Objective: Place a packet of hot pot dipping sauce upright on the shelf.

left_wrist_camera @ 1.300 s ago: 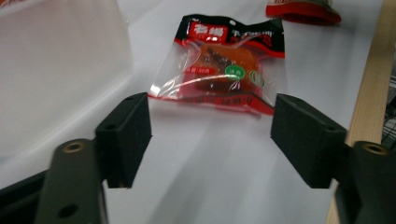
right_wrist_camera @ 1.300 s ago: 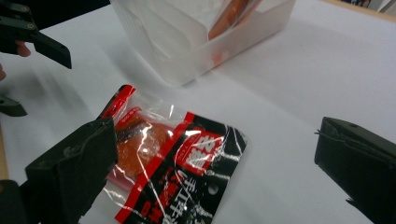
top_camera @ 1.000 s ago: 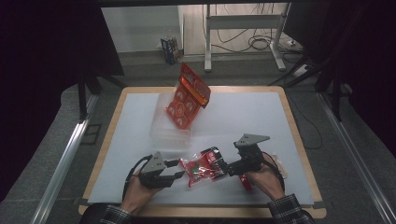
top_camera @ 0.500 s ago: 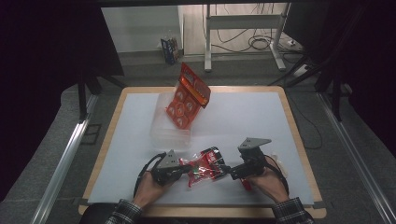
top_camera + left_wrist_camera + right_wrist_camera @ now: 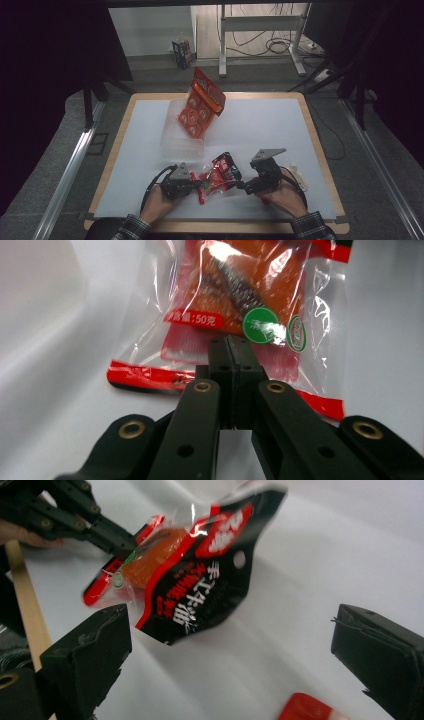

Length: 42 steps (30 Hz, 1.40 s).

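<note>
A snack packet (image 5: 218, 174), clear with red and black print and an orange piece inside, lies near the table's front edge between my two grippers. My left gripper (image 5: 198, 184) is shut on the packet's (image 5: 240, 295) red sealed edge, its jaws (image 5: 230, 360) pressed together over the film. My right gripper (image 5: 243, 184) sits just right of the packet (image 5: 200, 585) with its jaws (image 5: 232, 655) wide open and nothing between them. The packet's black end hangs a little beyond them. The left gripper (image 5: 107, 530) shows at the packet's far end.
A clear plastic box (image 5: 182, 140) stands mid-table with a big red bag (image 5: 202, 102) leaning up out of it. A small red item (image 5: 305, 707) lies under my right hand, and a pale wrapper (image 5: 296, 175) lies to its right. The wooden table rim (image 5: 320, 140) runs around the white mat.
My left gripper has slid right to the packet's end. My right gripper has shifted slightly right and toward the near edge.
</note>
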Available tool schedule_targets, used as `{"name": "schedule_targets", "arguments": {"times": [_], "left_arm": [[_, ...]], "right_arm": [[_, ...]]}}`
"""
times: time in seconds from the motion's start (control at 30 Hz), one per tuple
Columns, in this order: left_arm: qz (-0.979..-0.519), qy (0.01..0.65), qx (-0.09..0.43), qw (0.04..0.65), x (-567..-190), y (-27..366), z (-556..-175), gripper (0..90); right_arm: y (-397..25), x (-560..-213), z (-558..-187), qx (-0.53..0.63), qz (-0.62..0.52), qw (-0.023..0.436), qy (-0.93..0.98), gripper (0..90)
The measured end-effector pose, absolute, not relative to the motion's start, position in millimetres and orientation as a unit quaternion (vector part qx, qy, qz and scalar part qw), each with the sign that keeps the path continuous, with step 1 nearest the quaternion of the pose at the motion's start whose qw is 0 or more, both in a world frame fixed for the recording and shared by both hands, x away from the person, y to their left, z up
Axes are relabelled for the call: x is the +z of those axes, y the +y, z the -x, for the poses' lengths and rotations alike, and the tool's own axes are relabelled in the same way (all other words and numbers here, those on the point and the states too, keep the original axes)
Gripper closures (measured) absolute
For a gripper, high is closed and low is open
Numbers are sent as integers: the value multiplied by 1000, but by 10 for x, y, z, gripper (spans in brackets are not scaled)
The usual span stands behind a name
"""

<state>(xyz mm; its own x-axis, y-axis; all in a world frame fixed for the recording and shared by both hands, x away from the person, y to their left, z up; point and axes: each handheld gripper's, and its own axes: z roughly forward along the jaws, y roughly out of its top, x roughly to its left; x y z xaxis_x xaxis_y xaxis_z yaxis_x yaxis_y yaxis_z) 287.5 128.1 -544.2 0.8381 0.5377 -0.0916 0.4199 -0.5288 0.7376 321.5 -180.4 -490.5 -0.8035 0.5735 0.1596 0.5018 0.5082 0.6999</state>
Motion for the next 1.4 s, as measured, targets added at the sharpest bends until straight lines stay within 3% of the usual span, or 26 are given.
{"name": "schedule_targets", "arguments": {"times": [1.0, 1.17, 1.4], "left_arm": [[-872, 289, 61, 391, -5430, 1297, -2859, 900], [-872, 290, 62, 390, -5428, 1297, -2856, 900], [-872, 290, 60, 390, -5427, 1308, -2850, 900]], "right_arm": [[-1201, -5089, -3303, 399, -287, -53, 869, 170], [-1103, -5088, -3312, 403, -283, -72, 867, 234], [-1047, -5046, -3361, 410, -296, -70, 860, 448]]}}
